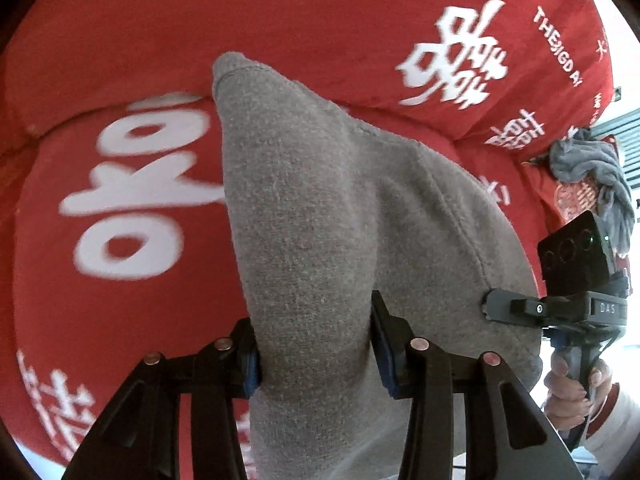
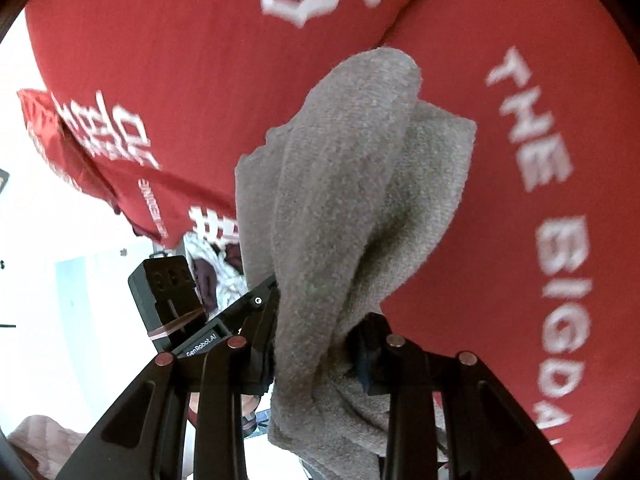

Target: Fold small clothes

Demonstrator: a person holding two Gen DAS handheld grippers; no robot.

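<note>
A small grey knit garment (image 1: 320, 208) hangs lifted above a red cloth with white lettering (image 1: 120, 184). My left gripper (image 1: 316, 356) is shut on the garment's near edge, fabric bunched between its blue-padded fingers. My right gripper (image 2: 316, 360) is shut on another part of the same garment (image 2: 348, 184), which droops in folds in the right wrist view. The right gripper also shows at the right of the left wrist view (image 1: 560, 308), held by a hand. The left gripper's body shows at lower left of the right wrist view (image 2: 176, 300).
The red printed cloth (image 2: 520, 160) covers the surface below in both views. A crumpled grey cloth (image 1: 592, 168) lies at the far right in the left wrist view. A white and dark patterned cloth (image 2: 216, 268) lies beyond the cloth's edge. A pinkish fabric (image 2: 44, 436) sits at lower left.
</note>
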